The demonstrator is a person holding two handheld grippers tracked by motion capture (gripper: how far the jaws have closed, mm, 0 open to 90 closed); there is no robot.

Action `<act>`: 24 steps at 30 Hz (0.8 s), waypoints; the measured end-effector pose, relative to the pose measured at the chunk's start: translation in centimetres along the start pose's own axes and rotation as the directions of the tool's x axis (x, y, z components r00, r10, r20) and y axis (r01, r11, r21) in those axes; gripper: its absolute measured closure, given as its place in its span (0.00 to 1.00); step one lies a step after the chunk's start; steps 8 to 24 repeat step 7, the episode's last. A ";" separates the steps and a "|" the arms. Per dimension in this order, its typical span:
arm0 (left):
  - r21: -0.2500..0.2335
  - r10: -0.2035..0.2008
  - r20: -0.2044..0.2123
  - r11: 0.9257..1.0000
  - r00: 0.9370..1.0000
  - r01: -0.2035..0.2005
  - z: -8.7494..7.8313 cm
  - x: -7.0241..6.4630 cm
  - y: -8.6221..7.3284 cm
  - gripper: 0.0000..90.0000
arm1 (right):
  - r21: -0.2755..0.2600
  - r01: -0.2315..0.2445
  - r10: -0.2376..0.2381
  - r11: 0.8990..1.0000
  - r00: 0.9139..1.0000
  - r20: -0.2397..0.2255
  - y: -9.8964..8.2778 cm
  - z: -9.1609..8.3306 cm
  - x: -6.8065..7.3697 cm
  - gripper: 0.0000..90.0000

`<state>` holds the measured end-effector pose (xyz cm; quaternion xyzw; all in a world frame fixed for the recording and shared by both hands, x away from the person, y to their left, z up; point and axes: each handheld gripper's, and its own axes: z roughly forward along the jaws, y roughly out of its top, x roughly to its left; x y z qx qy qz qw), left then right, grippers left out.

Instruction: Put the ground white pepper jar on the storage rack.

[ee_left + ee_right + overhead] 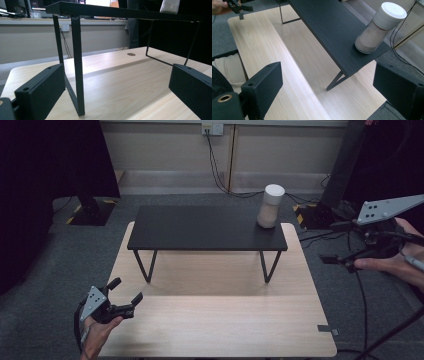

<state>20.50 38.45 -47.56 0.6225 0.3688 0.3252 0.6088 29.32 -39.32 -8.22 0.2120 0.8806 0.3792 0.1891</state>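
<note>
Pale wood forms the table (215, 320), which carries a black shelf (200, 227) on thin metal legs set toward its far half. A jar (270, 206) with a white lid stands upright on the right end of the shelf, close to the far right corner; its lower part holds a light powdery fill. In the right gripper view the jar (380, 27) sits near the shelf's end edge, up and right of the gap between the jaws and well apart from them.

The right gripper (334, 260) is held in a hand (395, 265) off the right edge of the table, above the grey floor (45, 285) and lower than the shelf top in the high view. Its jaws stand wide apart with nothing between them; it points leftward toward the shelf's right end. It is not touching the jar.

The left gripper (126, 291) rests at the near left corner of the table, held by a hand (97, 332) coming in from the bottom. Its jaws also stand wide and empty. In the left gripper view they look level across the tabletop at the shelf leg (78, 67), with the jar's base (170, 6) seen at the top right on the shelf.

A small dark tab (327, 329) lies at the near right edge of the table. Cables (220, 170) run from a wall socket (212, 128) down to the floor behind the shelf.
</note>
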 end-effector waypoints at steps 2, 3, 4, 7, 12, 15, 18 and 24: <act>0.000 -0.002 -0.001 1.000 1.000 0.002 0.0 0.0 0.0 0.00 | 0.000 0.001 -0.001 1.000 1.000 0.006 -0.1 0.0 0.0 0.09; -0.001 -0.001 0.000 1.000 1.000 0.001 0.0 0.0 0.0 0.00 | -0.003 -0.002 0.002 1.000 1.000 0.005 -0.1 0.0 0.0 0.09; 0.001 0.002 0.002 1.000 1.000 -0.002 0.1 0.0 0.0 0.00 | -0.001 -0.004 0.004 1.000 1.000 0.010 -0.2 0.1 0.0 0.09; 0.002 0.003 0.002 1.000 1.000 -0.003 0.1 0.0 0.0 0.00 | -0.004 -0.006 0.006 1.000 1.000 0.013 -0.2 0.1 -0.1 0.09; 0.002 0.003 0.002 1.000 1.000 -0.003 0.1 0.0 0.0 0.00 | -0.004 -0.006 0.006 1.000 1.000 0.013 -0.2 0.1 -0.1 0.09; 0.002 0.003 0.002 1.000 1.000 -0.003 0.1 0.0 0.0 0.00 | -0.004 -0.006 0.006 1.000 1.000 0.013 -0.2 0.1 -0.1 0.09; 0.002 0.003 0.002 1.000 1.000 -0.003 0.1 0.0 0.0 0.00 | -0.004 -0.006 0.006 1.000 1.000 0.013 -0.2 0.1 -0.1 0.09; 0.002 0.003 0.002 1.000 1.000 -0.003 0.1 0.0 0.0 0.00 | -0.004 -0.006 0.006 1.000 1.000 0.013 -0.2 0.1 -0.1 0.09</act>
